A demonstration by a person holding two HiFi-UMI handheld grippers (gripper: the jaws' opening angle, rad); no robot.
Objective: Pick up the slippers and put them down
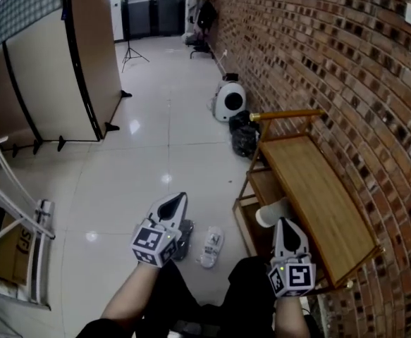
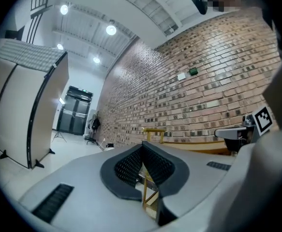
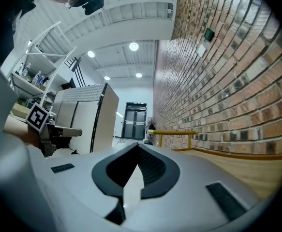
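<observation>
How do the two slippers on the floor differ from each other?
The white slipper lies in plain view, while the gray slipper is partly hidden behind the left gripper. The white slipper is pale and bright; the gray slipper is clearly darker. The white slipper lies nearer the wooden rack, and the gray slipper lies on its far side. Both rest side by side on the floor, and neither is held.

The right tongs (image 3: 138,148) are pointing level, jaws meeting at the tips; the wooden bench (image 3: 247,168) is running along the brick wall (image 3: 228,81) at right, with the left tongs (image 3: 75,131) hovering at left.
</observation>
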